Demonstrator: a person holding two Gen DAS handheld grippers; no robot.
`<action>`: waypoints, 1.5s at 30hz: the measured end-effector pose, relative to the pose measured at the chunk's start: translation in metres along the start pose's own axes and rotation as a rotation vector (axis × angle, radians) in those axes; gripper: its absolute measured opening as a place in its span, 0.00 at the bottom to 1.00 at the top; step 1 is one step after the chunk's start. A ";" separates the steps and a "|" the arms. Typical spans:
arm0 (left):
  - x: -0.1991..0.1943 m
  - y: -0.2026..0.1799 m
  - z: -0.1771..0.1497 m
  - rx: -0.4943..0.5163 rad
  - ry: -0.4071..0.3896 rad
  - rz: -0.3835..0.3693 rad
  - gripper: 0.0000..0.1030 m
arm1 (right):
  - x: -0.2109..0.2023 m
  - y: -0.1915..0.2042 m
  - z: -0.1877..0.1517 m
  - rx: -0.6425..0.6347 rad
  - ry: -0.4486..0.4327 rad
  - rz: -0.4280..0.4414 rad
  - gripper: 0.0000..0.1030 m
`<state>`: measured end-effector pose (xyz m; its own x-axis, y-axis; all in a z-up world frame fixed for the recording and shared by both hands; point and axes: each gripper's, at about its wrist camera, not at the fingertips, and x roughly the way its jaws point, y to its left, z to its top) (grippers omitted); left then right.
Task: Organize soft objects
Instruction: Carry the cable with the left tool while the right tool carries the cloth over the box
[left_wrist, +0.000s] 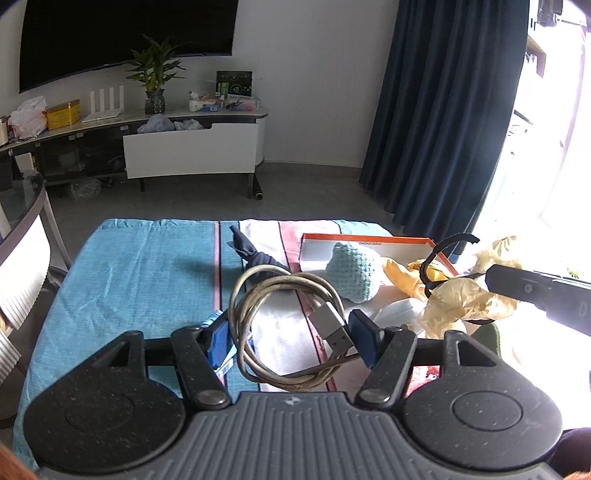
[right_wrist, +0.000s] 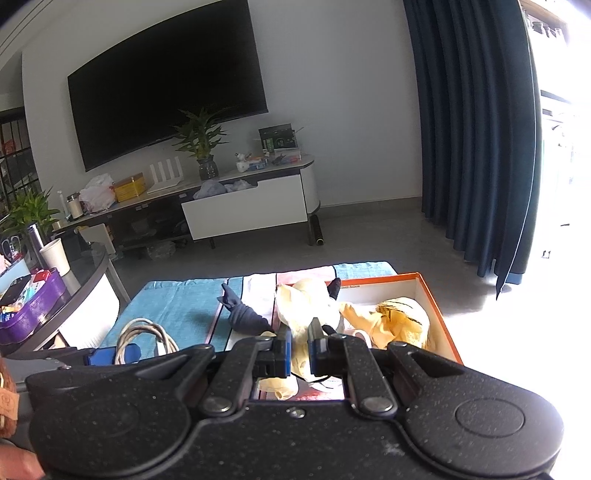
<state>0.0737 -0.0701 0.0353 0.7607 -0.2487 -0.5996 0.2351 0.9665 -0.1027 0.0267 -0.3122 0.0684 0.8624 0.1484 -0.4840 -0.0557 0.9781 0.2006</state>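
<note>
Left gripper (left_wrist: 291, 332): clamped on coiled cable (left_wrist: 280, 332), beside orange box (left_wrist: 369, 240). Right gripper (right_wrist: 300, 345): closed on yellow cloth (right_wrist: 306, 306), just beside the box.

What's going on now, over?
Left hand-held gripper clamps coiled cable. Right hand-held gripper shut on yellow cloth. Orange box right ahead, nothing blocking.

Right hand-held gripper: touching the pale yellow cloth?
Touching. Right wrist view: the right hand-held gripper has its blue pads closed on a fold of the yellow cloth.
</note>
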 end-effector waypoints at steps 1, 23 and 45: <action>0.000 -0.001 0.000 0.002 0.001 -0.003 0.64 | 0.000 -0.002 0.000 0.002 0.000 -0.001 0.11; 0.015 -0.029 0.003 0.037 0.017 -0.075 0.64 | -0.013 -0.036 -0.001 0.049 -0.027 -0.094 0.11; 0.035 -0.077 0.010 0.119 0.036 -0.163 0.64 | -0.013 -0.076 0.011 0.076 -0.054 -0.166 0.11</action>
<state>0.0882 -0.1537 0.0301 0.6854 -0.3967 -0.6106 0.4245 0.8990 -0.1076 0.0250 -0.3904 0.0686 0.8824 -0.0244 -0.4698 0.1261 0.9744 0.1862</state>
